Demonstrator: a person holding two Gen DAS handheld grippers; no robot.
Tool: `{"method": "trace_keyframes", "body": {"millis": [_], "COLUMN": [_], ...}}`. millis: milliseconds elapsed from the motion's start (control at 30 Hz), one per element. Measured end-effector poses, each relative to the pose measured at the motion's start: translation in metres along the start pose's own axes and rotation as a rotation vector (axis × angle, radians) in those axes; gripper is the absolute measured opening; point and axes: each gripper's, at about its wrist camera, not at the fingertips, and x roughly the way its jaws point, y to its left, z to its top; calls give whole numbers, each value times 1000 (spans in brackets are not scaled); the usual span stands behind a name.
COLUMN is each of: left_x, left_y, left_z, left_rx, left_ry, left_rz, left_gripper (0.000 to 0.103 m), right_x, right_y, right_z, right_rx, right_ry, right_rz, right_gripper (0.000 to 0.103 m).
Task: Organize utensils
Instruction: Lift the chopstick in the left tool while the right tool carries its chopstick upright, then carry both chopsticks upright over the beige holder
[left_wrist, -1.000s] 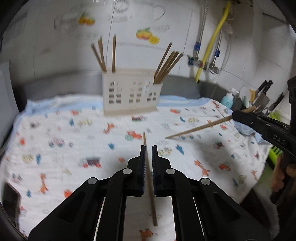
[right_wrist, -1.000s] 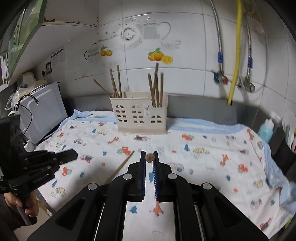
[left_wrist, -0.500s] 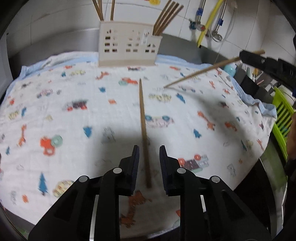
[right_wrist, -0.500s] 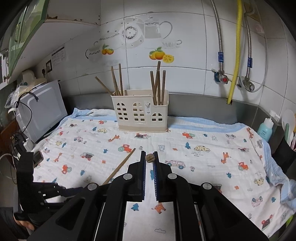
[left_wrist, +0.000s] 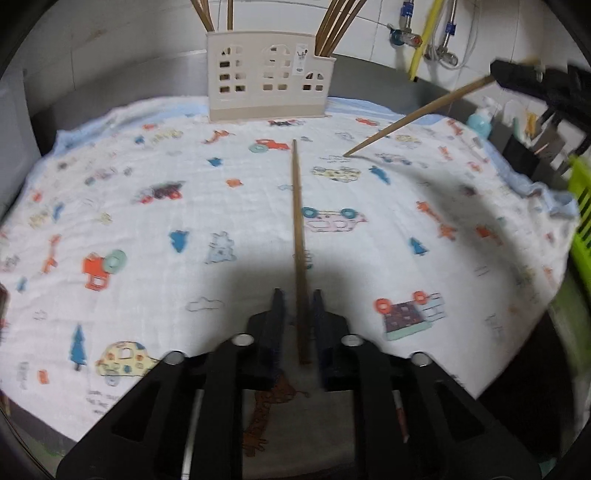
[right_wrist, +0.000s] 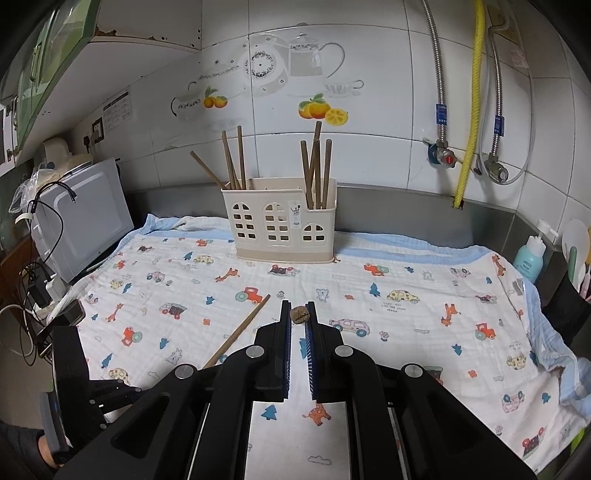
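A brown chopstick (left_wrist: 297, 221) lies flat on the printed cloth (left_wrist: 147, 258), pointing at the cream utensil holder (left_wrist: 266, 81). Its near end sits between the fingers of my left gripper (left_wrist: 297, 295). Those jaws are closing, and a small gap still shows beside the stick. My right gripper (right_wrist: 299, 306) is shut on a second chopstick (right_wrist: 299, 314), seen end-on between its tips. In the left wrist view that chopstick (left_wrist: 421, 110) slants down toward the cloth from the right gripper (left_wrist: 498, 74). The holder (right_wrist: 277, 229) has chopsticks standing in its left and right compartments.
A grey microwave (right_wrist: 81, 221) with cables stands left of the cloth. A teal bottle (right_wrist: 530, 258), a knife block (left_wrist: 535, 147) and a green rack (left_wrist: 581, 199) sit at the right edge. A yellow hose (right_wrist: 469, 110) and valves hang on the tiled wall.
My left gripper sank to the cloth and let go of its chopstick, which now lies flat. Its jaws spread, then narrowed again around the stick's near end. The right gripper kept still.
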Motion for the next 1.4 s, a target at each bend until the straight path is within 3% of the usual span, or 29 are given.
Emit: {"method": "trace_keyframes", "body": {"millis": [67, 167, 433, 767, 1100, 1400], "left_x": [0, -7, -51, -62, -60, -61], "left_y": [-2, 3, 29, 45, 52, 58], "left_z": [2, 10, 56, 105, 169, 218], "left_rx": [17, -9, -46, -49, 16, 53], "left_ry": [7, 15, -143, -287, -256, -284], "left_rz": [17, -30, -80, -131, -122, -97], "left_gripper": [7, 5, 5, 5, 6, 5], "right_x": [0, 0, 2, 10, 15, 26], "right_y": [0, 3, 5, 16, 26, 32], "right_z": [1, 5, 30, 71, 144, 210], "right_rx": [-2, -12, -28, -74, -128, -151], "right_ry": [0, 0, 4, -11, -38, -110], "right_rz": [1, 3, 39, 64, 88, 79], "right_gripper": [7, 7, 7, 7, 7, 7]}}
